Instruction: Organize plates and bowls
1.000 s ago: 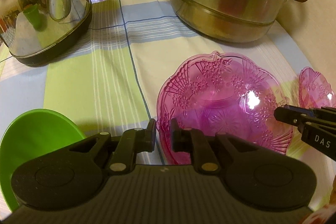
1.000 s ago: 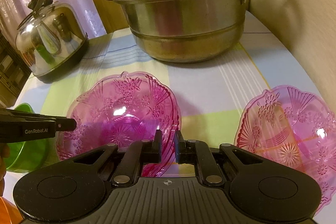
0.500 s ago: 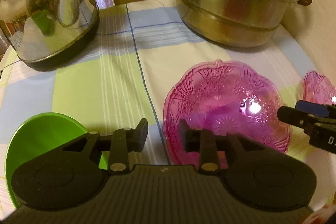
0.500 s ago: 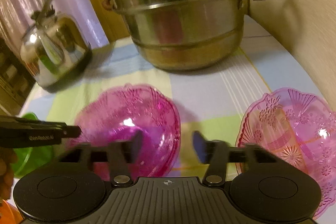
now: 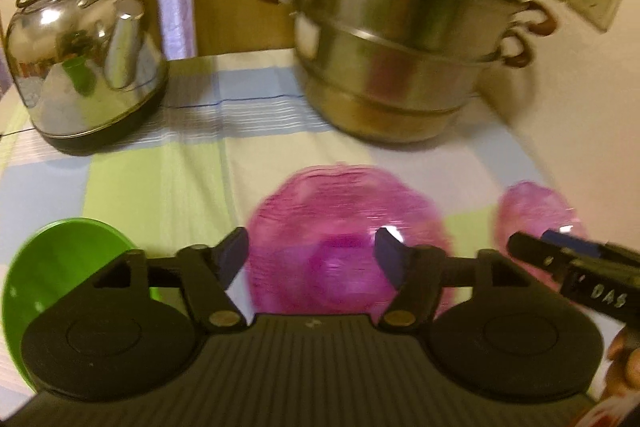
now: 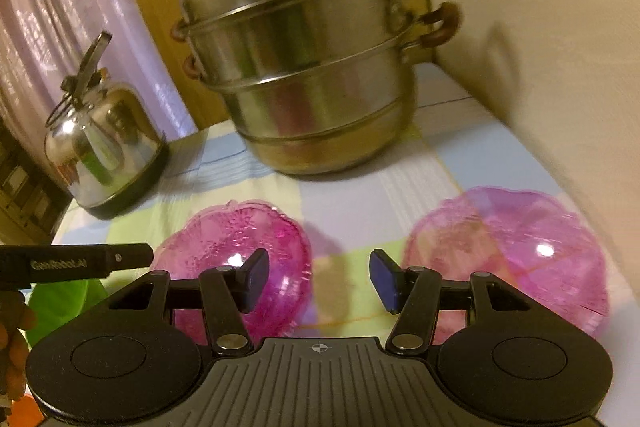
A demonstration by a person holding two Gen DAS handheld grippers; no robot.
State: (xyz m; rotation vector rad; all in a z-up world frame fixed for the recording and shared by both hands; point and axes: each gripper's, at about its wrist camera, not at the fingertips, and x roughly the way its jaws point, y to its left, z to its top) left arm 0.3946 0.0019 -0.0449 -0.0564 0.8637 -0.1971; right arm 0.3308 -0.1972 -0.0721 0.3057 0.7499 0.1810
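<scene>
Two pink glass bowls sit on the checked tablecloth. The left pink bowl lies just beyond my left gripper, which is open and empty above its near rim. The right pink bowl lies right of my right gripper, which is open and empty over the cloth between the two bowls. A green bowl sits at the near left. The views are motion-blurred.
A large steel steamer pot stands at the back right by the wall. A steel kettle stands at the back left. The tablecloth runs to a wall on the right.
Both grippers have opened wide from nearly shut and have pulled back and up from the bowls. The bowls have stayed on the cloth.
</scene>
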